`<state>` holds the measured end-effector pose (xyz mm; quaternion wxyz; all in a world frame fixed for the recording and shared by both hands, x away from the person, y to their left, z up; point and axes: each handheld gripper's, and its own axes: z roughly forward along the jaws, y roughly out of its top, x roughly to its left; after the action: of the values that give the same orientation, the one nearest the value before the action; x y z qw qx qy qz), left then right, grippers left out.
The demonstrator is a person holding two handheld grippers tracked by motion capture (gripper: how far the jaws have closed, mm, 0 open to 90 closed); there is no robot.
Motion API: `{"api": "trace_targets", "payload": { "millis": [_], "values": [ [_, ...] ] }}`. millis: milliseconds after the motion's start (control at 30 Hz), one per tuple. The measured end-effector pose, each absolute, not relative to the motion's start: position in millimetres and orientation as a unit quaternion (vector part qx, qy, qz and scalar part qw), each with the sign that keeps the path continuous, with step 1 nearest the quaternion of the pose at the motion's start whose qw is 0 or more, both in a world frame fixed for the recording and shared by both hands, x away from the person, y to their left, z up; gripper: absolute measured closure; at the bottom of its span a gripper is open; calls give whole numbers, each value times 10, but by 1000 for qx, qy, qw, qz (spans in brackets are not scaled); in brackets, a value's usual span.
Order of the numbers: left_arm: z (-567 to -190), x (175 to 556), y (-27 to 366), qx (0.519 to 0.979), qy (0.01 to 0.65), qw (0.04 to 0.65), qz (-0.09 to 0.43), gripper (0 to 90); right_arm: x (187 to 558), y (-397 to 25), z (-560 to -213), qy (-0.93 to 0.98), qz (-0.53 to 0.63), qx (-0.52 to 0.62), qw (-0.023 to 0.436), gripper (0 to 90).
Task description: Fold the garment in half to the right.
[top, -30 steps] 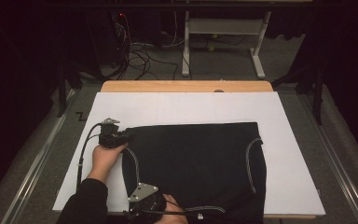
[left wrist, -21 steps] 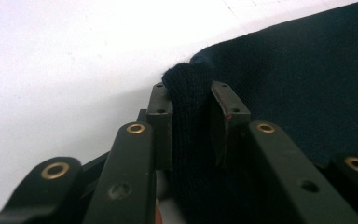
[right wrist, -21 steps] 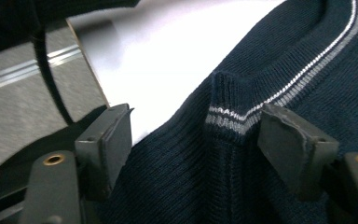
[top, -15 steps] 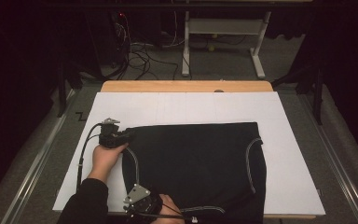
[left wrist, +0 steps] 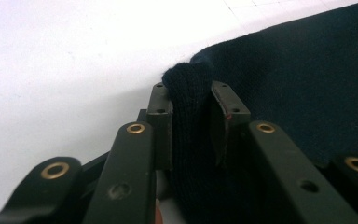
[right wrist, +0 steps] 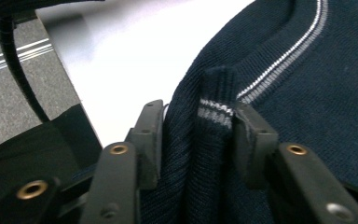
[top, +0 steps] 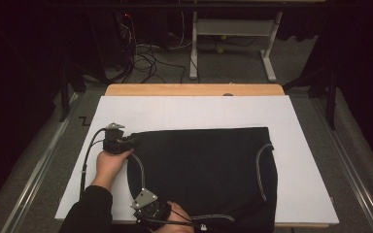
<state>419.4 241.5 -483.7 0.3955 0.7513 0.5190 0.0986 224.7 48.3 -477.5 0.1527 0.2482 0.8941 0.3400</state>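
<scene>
A dark navy knit garment [top: 199,165] lies spread flat on the white board [top: 194,111]. It has pale stripes along its curved openings. My left gripper [top: 128,141] is at the garment's far left corner. In the left gripper view it [left wrist: 191,98] is shut on a bunched fold of the garment [left wrist: 307,70]. My right gripper [top: 143,206] is at the near left edge of the board. In the right gripper view it [right wrist: 200,126] is shut on a raised fold of the ribbed, striped hem of the garment [right wrist: 307,93].
The white board rests on a wooden table [top: 194,90] with metal rails [top: 39,165] along both sides. Beyond the table are floor cables [top: 145,53] and a white desk frame [top: 233,34]. A black cable [right wrist: 18,70] trails at the left in the right gripper view.
My right gripper has shifted slightly to the left along the near edge with the hem in its jaws. The left gripper has stayed in place on the corner.
</scene>
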Motion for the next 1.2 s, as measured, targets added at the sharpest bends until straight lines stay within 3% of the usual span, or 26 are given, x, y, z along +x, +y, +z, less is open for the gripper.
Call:
{"api": "trace_targets", "payload": {
  "millis": [367, 1200],
  "values": [
    [-4840, 4204, 2425, 750, 520, 397, 95, 687, 2277, 436, -4766, 889, 344, 262, 151, 730],
    [-4830, 4177, 2415, 746, 524, 395, 110, 676, 2230, 280, -4657, 868, 401, 247, 158, 747]
  ]
}}
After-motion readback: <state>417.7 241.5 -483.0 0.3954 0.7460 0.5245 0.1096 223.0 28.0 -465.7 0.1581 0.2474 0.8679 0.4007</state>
